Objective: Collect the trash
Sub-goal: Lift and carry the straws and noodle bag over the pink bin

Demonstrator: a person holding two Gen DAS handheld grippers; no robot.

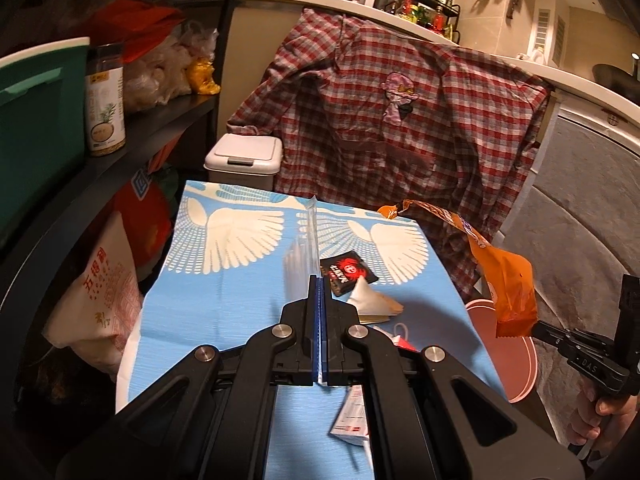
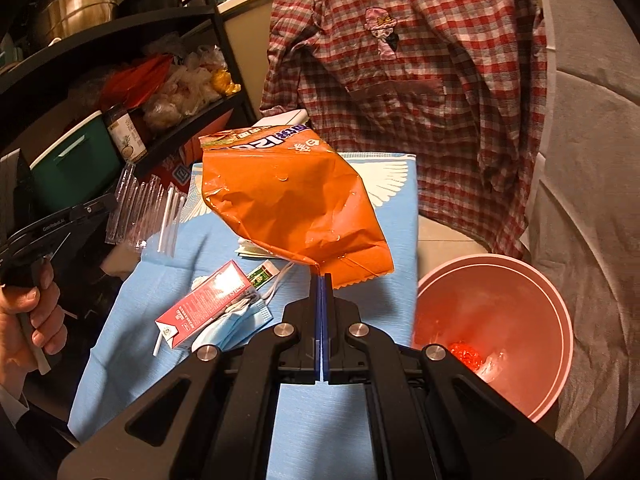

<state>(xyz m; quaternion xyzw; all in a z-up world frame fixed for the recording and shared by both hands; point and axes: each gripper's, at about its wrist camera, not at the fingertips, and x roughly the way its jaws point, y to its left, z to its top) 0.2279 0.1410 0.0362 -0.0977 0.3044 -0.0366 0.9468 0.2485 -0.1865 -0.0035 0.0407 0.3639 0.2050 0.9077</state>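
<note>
Right wrist, hand-held gripper (image 2: 321,280) pinching crinkled orange foil bag (image 2: 280,196)

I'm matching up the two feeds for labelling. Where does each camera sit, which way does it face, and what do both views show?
Left wrist: on the left gripper, facing the blue cloth, plaid shirt; clear wrapper pinched; other hand shows.
Right wrist: on the right gripper, facing the cloth, pink bin; orange bag pinched; other hand shows.
Shared: cloth, shirt, bag, bin, wrapper.
</note>
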